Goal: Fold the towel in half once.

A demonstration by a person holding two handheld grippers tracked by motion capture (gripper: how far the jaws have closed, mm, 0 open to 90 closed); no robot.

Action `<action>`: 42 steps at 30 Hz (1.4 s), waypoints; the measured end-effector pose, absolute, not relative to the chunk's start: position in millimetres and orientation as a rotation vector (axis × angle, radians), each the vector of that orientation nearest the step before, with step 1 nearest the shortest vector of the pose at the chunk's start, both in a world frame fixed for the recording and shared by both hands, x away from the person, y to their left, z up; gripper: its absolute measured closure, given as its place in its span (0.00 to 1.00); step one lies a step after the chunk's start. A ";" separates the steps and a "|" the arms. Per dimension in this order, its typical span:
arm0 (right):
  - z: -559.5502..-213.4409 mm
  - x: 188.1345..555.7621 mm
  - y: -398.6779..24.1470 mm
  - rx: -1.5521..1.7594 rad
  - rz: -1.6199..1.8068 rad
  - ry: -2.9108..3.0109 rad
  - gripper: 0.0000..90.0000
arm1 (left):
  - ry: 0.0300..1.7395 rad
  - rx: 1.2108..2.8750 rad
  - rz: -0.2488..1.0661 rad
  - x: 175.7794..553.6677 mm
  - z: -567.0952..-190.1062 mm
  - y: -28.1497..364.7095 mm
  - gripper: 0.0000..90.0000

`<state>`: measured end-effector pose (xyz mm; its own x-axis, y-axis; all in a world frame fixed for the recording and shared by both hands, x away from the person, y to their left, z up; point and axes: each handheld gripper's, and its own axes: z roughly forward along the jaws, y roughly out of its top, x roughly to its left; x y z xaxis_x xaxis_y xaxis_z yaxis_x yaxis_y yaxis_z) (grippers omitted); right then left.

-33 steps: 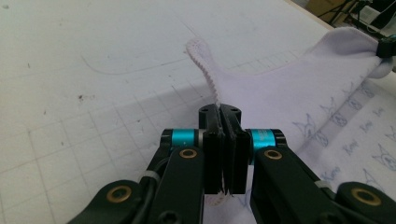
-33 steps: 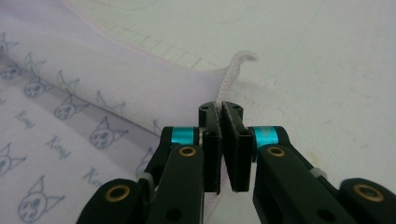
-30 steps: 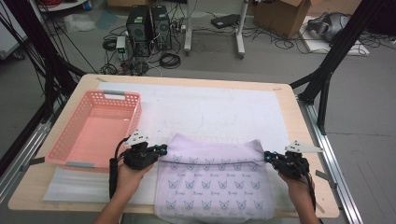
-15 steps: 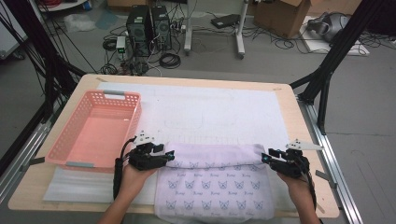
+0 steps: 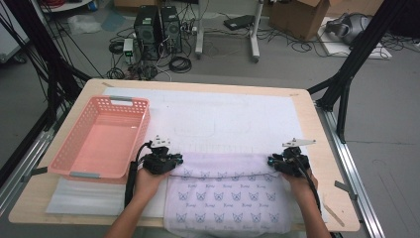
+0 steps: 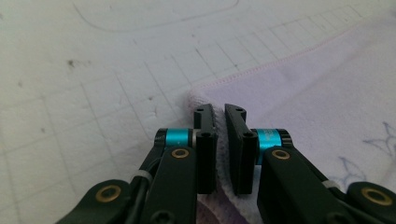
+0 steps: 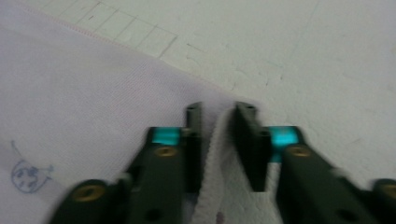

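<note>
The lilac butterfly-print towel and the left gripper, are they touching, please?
Touching: in the left gripper view, the left gripper pinches a corner fold of the lilac butterfly-print towel.

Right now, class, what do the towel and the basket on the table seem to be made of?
Towel: soft woven cloth, matt lilac, with a stitched hem and printed butterflies; probably cotton or microfibre. Basket: rigid pink plastic, slightly glossy, with moulded lattice walls.

Grey floor (image 5: 386, 148), tangled cables (image 5: 178, 63), computer tower (image 5: 148, 25), cardboard box (image 5: 294, 17), black frame legs (image 5: 346, 79)

A wooden table (image 5: 327, 148) carries a white mat (image 5: 237, 119), pink basket (image 5: 101, 141) and lilac towel (image 5: 228, 198).
</note>
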<state>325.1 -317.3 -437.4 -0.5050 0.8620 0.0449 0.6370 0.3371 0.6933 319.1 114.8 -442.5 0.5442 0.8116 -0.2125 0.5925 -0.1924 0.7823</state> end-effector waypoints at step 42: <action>-416.8 227.8 -345.4 1.158 1.155 2.319 0.76 | 1.002 1.765 0.239 248.0 -428.9 156.2 0.64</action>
